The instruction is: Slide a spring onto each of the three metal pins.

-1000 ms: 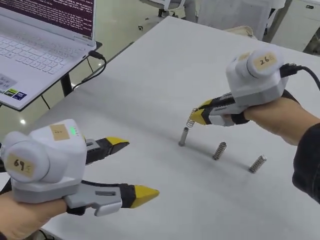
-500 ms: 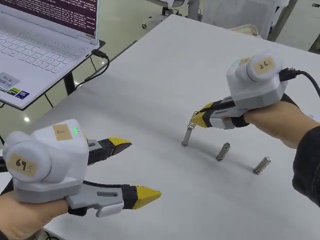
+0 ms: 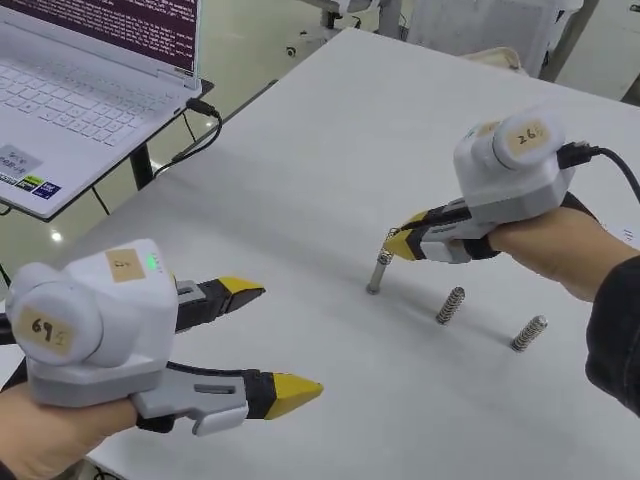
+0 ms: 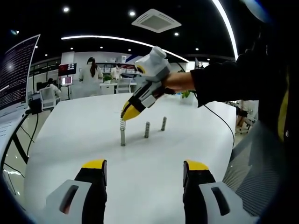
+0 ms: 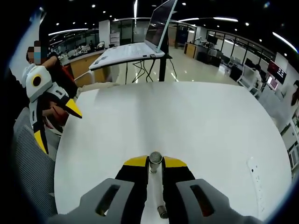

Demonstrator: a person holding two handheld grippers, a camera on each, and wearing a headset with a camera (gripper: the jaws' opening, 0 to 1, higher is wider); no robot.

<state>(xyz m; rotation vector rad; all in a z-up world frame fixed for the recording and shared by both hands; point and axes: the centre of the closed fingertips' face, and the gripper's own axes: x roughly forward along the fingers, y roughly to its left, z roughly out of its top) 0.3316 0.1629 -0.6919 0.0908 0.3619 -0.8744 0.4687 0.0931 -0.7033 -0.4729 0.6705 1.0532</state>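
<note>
My right gripper is shut on a small steel spring, holding it just above the top of a bare metal pin. That pin stands upright on the white table. To its right stand two more pins, each with a spring round it, one nearer and one further right. In the left gripper view the held spring meets the top of the pin. My left gripper hovers open at the near left, with nothing between its fingers.
An open laptop sits on a stand off the table's left edge, with a cable hanging from it. The table's near edge runs under my left gripper. An office with desks and people lies beyond.
My right gripper has sunk a little with the spring, closing the gap to the pin's top. The left gripper has stayed put.
</note>
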